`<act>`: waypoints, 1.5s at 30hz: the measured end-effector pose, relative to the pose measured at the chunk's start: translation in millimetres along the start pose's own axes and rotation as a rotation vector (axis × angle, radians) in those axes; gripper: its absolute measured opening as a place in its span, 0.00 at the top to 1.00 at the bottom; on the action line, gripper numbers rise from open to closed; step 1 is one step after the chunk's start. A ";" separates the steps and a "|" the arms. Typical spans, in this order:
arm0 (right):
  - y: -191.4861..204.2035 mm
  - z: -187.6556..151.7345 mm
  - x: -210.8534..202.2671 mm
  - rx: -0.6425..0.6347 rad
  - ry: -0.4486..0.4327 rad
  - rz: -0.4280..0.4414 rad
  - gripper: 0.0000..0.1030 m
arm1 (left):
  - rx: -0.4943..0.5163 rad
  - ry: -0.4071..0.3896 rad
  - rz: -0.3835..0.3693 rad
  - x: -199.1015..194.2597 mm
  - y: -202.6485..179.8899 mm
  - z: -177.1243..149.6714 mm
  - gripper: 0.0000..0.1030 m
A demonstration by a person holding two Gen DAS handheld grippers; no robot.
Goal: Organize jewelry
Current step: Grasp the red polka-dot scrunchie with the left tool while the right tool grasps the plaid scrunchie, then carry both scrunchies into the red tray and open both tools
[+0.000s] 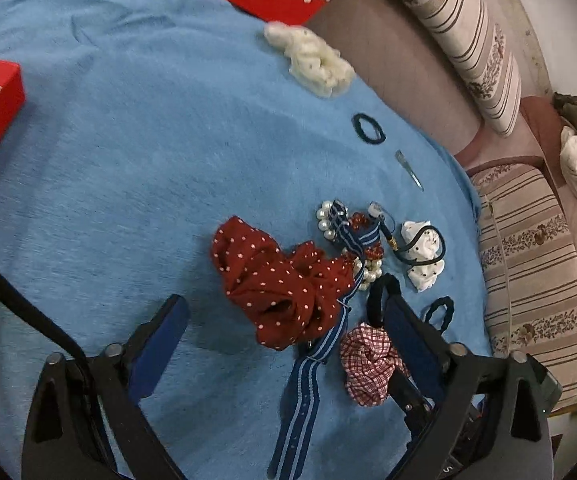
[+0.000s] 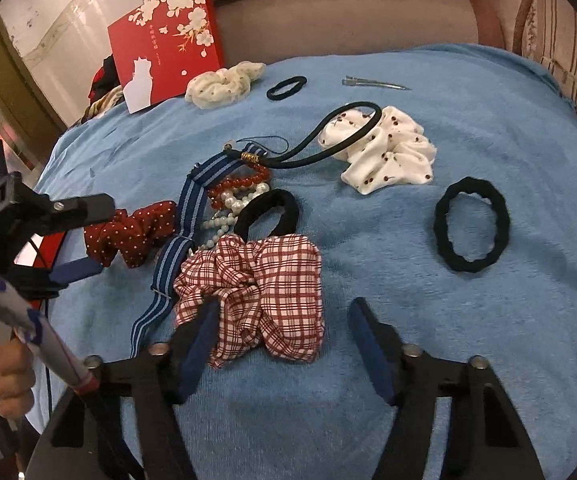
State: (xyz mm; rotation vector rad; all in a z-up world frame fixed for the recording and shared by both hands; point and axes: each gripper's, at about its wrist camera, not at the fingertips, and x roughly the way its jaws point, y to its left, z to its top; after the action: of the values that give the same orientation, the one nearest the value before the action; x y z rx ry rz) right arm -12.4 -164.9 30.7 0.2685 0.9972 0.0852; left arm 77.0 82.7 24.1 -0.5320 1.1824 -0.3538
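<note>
Both tongs gape unclenched: left [image 1: 288, 320] over the striped band [image 1: 308, 376], lying lengthwise away from it.

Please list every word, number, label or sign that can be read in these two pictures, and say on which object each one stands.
"S": a single white letter on the dark body of the left gripper, at the bottom edge of the left wrist view.
Red box lid: a short line of small gold characters beside the white figure, too small and blurred to read.
Nothing else bears readable text.
</note>
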 end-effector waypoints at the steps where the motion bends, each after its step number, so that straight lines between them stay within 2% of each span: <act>1: 1.1 -0.9 2.2 -0.004 0.007 0.006 0.51 | 0.003 0.029 -0.005 5.5 -0.9 -0.7 0.48; 2: 1.6 -1.5 3.7 -0.007 0.014 0.012 0.66 | 0.004 0.054 -0.008 9.7 -0.7 -0.8 0.86; 3: 2.1 -2.3 4.7 -0.008 0.021 0.017 0.77 | -0.003 0.097 -0.006 16.5 -0.1 -2.3 0.94; 4: 2.8 -3.4 3.7 -0.007 0.021 0.022 0.79 | -0.008 0.106 -0.003 17.4 0.7 -3.7 0.94; 6: 5.3 -5.3 -4.3 -0.013 0.004 0.028 0.87 | 0.019 0.071 0.024 8.0 -3.7 -8.6 0.94; 8: 9.9 -6.9 -17.9 -0.032 -0.020 0.032 0.88 | 0.042 0.044 0.033 -6.0 -8.2 -12.5 0.94; 14: 31.0 -6.1 -58.2 -0.101 -0.082 0.042 0.89 | 0.122 -0.079 0.052 -83.3 -15.8 -25.5 0.94; 18: 53.2 -5.9 -78.1 -0.143 -0.105 0.072 0.89 | 0.144 -0.163 0.116 -140.4 3.1 -33.2 0.94; 25: 118.8 -12.7 -85.3 -0.261 -0.087 0.136 0.89 | -0.017 -0.278 0.261 -201.9 87.9 -28.4 0.93; 31: 191.0 -18.5 -68.9 -0.387 -0.037 0.191 0.88 | -0.118 -0.352 0.395 -218.7 146.8 -21.3 0.93; 35: 238.8 -21.6 -48.1 -0.473 -0.008 0.223 0.88 | -0.176 -0.357 0.410 -219.2 181.8 -10.7 0.93; 40: 291.6 -15.9 -21.9 -0.557 -0.015 0.230 0.88 | -0.236 -0.382 0.407 -215.9 210.8 15.2 0.93; 45: 330.2 4.7 19.8 -0.557 0.008 0.224 0.88 | -0.299 -0.413 0.378 -213.4 239.9 45.1 0.93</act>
State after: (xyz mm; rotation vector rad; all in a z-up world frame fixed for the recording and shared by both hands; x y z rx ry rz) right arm 19.3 156.3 103.3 -0.1334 0.9099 0.5583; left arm 42.1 402.2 66.8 -0.5917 0.9091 0.2537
